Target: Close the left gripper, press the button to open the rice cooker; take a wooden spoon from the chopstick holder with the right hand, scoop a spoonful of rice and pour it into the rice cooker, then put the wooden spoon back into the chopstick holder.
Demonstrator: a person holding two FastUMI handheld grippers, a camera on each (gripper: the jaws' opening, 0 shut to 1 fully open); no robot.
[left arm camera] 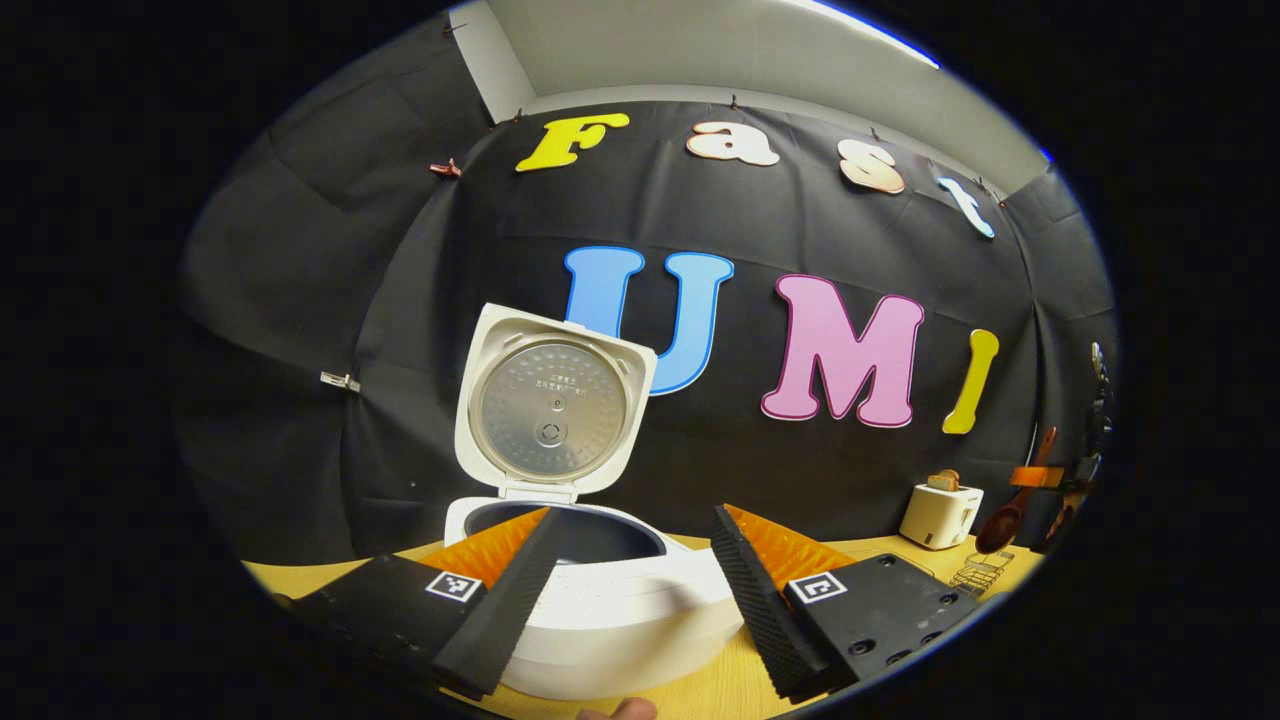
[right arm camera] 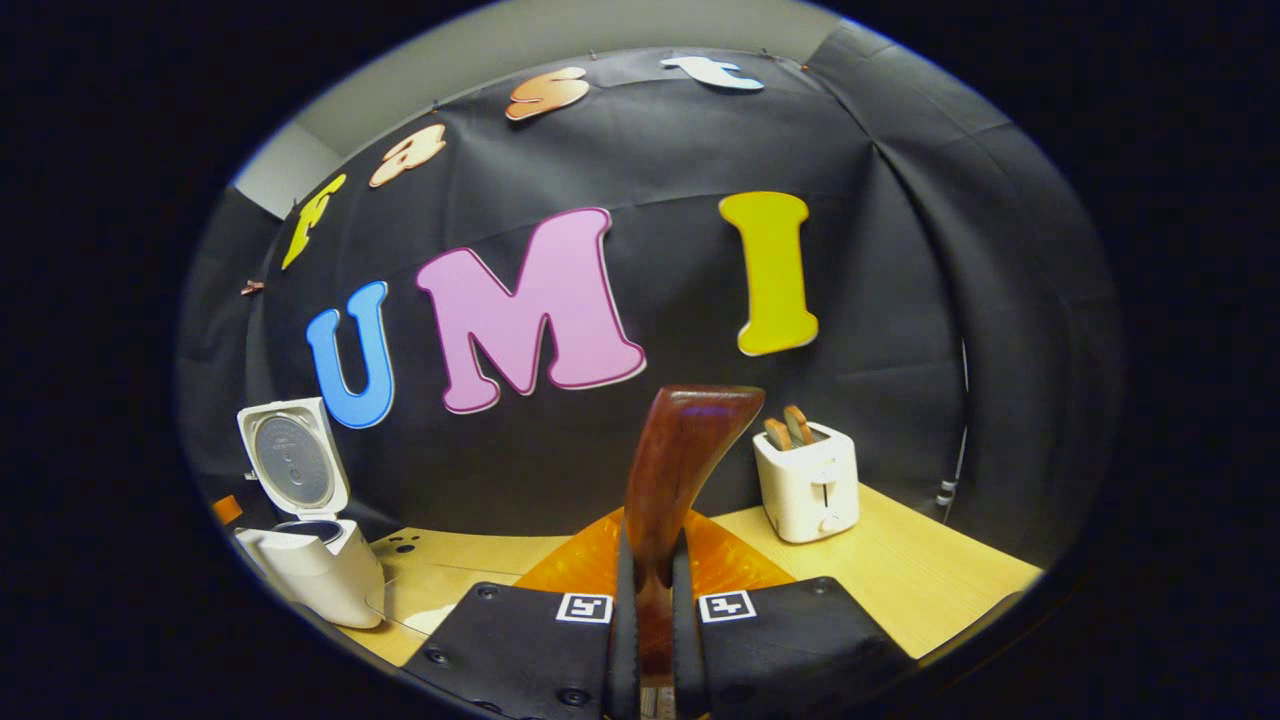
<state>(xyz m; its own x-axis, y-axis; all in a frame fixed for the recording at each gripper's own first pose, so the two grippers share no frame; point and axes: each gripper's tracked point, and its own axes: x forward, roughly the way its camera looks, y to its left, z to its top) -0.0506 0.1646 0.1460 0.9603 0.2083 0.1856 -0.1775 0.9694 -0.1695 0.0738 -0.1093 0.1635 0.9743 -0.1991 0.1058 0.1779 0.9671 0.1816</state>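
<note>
On the pale wooden worktop (right arm camera: 900,570), the white rice cooker (left arm camera: 600,610) stands open; the right claw (right arm camera: 652,600) clamps the dark wooden spoon (right arm camera: 680,470), which wants holding level for scooping; the left claw (left arm camera: 630,570) is spread.

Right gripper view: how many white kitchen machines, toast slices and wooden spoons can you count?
White kitchen machines: 2, the white rice cooker with its lid up and the white toaster
Brown toast slices in the toaster: 2
Dark brown wooden spoon, held in the right claw: 1
Total: 5
</note>
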